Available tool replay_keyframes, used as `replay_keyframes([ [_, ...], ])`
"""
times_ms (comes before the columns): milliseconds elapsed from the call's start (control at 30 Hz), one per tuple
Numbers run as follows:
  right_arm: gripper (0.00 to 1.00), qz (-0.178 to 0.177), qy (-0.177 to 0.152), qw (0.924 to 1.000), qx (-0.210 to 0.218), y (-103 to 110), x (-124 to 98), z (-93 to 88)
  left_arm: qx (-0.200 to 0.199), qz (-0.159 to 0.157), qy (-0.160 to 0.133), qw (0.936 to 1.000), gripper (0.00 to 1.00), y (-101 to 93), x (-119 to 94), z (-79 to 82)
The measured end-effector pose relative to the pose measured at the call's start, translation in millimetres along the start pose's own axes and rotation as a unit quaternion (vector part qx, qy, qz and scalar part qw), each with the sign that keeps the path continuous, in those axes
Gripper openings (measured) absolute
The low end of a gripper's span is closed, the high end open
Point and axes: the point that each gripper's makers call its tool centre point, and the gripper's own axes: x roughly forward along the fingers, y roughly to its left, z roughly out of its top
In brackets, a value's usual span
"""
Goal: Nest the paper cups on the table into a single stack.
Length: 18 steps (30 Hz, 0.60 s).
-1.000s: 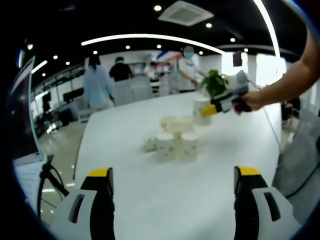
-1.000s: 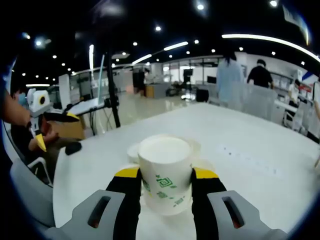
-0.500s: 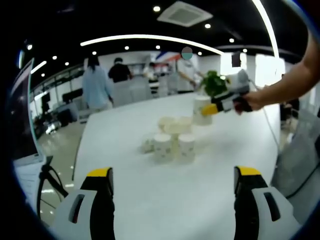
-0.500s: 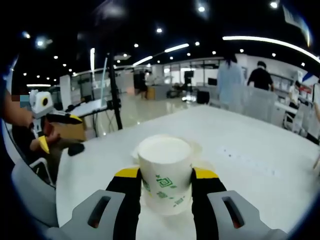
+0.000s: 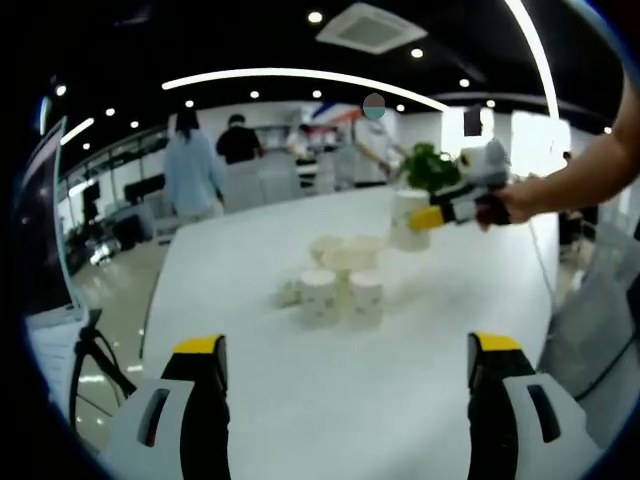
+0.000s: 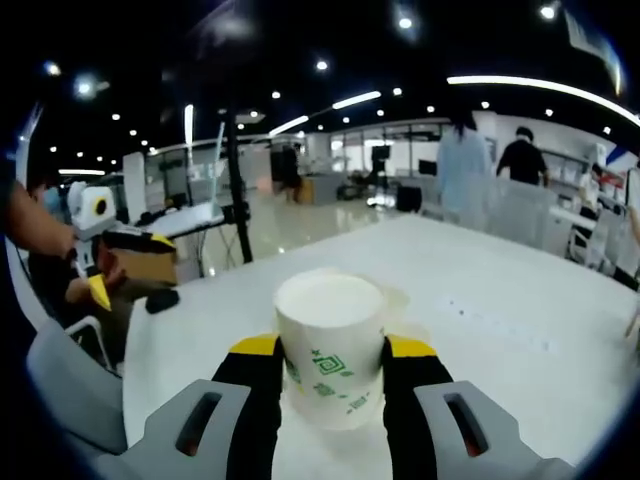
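My right gripper [image 6: 331,360] is clamped on a paper cup [image 6: 330,345], its yellow-tipped jaws pressing the cup's sides just below the rim. The cup stands upright between them, white with a green printed mark on its wall, its open mouth facing up. In the left gripper view that same gripper [image 5: 432,216] shows at the far side of the white counter [image 5: 330,400], held in my hand [image 5: 508,204], with the held cup [image 5: 409,220] raised beside a leafy green plant [image 5: 430,166].

My left gripper [image 5: 345,395] is spread wide with nothing between its jaws, low over the near part of the counter. Well ahead of it, about mid-counter, sits the cluster of remaining cups [image 5: 340,278]: two upright ones in front, close beside each other, and a few pale ones behind them (how many are back there I cannot tell, they blur together). A small pale object lies just to the left of the front pair, too small to identify.

In the right gripper view my left gripper [image 6: 110,255] appears at the left edge, beyond the counter's corner. People [image 5: 195,170] stand in the office behind the counter.
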Motion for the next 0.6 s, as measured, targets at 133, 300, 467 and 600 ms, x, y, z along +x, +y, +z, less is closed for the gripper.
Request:
replay_keyframes([
  [133, 0.36, 0.002, 0.002, 1.0000, -0.001, 2.5, -3.4, -2.0, -0.002, 0.001, -0.002, 1.0000, 0.98, -1.7, 0.5, 1.4],
  [300, 0.36, 0.006, 0.002, 1.0000, -0.004, 7.5, -8.9, -2.0, -0.002, -0.001, -0.004, 1.0000, 0.98, -7.4, 1.3, 2.4],
  [467, 0.36, 0.009, -0.001, 0.9999, -0.004, 12.7, -14.2, -0.1, -0.003, -0.004, -0.006, 1.0000, 0.97, -12.2, 2.2, 3.5],
  [600, 0.36, 0.015, -0.003, 0.9999, -0.007, 18.8, -17.6, 0.9, -0.004, -0.004, -0.005, 1.0000, 0.97, -14.4, 2.6, 3.9],
])
